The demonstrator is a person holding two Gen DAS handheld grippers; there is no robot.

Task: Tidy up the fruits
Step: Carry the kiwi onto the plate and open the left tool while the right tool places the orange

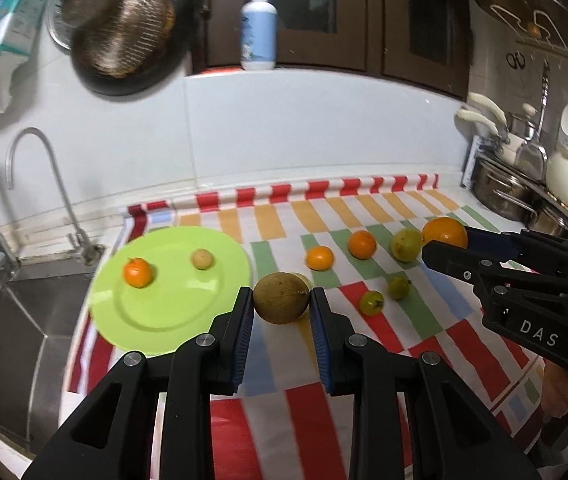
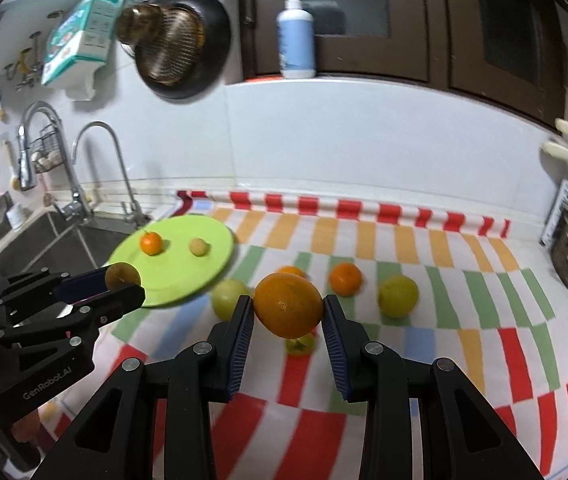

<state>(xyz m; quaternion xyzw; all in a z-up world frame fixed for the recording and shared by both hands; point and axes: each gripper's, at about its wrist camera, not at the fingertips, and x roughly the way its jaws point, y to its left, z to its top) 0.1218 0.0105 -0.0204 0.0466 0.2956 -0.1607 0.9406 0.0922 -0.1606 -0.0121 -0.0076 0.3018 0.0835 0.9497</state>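
My left gripper (image 1: 282, 300) is shut on a round brown fruit (image 1: 281, 298), held above the striped cloth just right of the lime-green plate (image 1: 172, 316). The plate carries a small orange (image 1: 138, 273) and a pale little fruit (image 1: 202, 259). My right gripper (image 2: 287, 308) is shut on a large orange (image 2: 287, 305), lifted over the cloth. Below it lie two oranges (image 2: 345, 279), a green fruit (image 2: 228, 298), a yellow-green fruit (image 2: 397, 295) and a small green one (image 2: 301, 345). Each gripper shows in the other's view: the right gripper (image 1: 443, 240), the left gripper (image 2: 124, 282).
A steel sink (image 1: 12, 320) with a faucet (image 1: 44, 168) lies left of the plate. Steel pots (image 1: 503, 192) stand at the far right. A dark pan (image 1: 124, 40) hangs on the wall and a pump bottle (image 1: 259, 28) stands on the ledge. The striped cloth (image 1: 284, 420) covers the counter.
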